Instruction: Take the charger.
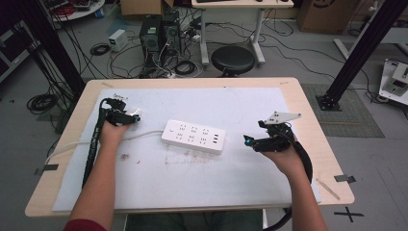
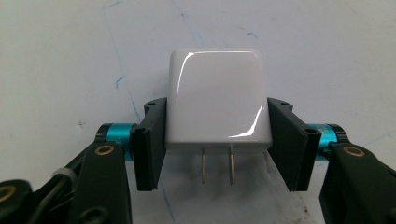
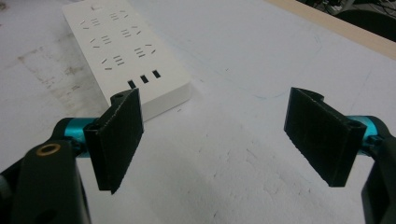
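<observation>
The left tool (image 2: 217, 140) grips a white charger (image 2: 218, 105) by its two sides, prongs pointing back toward the camera, low over the white mat (image 1: 240, 101) on the surface (image 1: 308, 115). In the high view this tool (image 1: 136, 117) sits at the mat's left, the charger probably the small white block at its tip. The power strip (image 1: 193, 136) lies in the middle, its cord (image 1: 144, 135) running left. The right tool (image 3: 215, 140) stands wide and empty, just beside the strip's end.

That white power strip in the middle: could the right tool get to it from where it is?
Probably yes: the right tool sits open beside the power strip, with bare mat between them.
</observation>
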A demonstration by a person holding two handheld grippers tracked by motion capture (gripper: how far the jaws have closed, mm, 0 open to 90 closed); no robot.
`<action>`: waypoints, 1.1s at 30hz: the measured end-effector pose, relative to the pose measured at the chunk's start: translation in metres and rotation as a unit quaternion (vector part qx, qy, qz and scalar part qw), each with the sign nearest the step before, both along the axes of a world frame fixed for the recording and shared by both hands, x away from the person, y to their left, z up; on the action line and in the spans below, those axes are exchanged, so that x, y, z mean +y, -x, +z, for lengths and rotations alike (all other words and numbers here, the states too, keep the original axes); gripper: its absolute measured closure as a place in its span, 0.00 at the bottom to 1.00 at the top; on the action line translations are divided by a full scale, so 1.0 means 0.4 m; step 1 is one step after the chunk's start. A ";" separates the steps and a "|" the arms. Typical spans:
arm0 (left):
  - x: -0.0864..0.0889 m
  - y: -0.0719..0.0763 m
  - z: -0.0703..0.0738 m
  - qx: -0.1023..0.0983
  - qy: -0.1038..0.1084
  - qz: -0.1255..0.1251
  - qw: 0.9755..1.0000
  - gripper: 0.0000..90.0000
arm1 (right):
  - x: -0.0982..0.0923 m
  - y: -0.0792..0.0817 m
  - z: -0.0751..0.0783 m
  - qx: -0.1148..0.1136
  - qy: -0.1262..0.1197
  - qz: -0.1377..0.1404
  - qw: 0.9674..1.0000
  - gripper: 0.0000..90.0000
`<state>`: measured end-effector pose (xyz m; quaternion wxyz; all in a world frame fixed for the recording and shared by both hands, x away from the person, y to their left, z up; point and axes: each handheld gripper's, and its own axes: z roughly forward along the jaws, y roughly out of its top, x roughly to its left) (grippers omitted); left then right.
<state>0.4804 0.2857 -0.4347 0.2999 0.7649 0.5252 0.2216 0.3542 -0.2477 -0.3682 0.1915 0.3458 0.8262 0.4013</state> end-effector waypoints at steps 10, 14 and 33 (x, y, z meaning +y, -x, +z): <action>-0.003 0.050 0.080 -0.017 -0.018 -0.033 0.999 0.47 | -0.009 -0.001 0.008 -0.004 -0.003 0.004 1.000 0.22; -0.001 0.088 0.127 -0.037 -0.006 -0.051 0.998 0.47 | -0.010 0.004 0.013 -0.001 -0.008 0.005 1.000 0.22; -0.037 0.286 0.271 -0.077 0.040 -0.186 0.979 0.47 | 0.001 0.029 0.020 -0.005 -0.014 0.036 0.999 0.22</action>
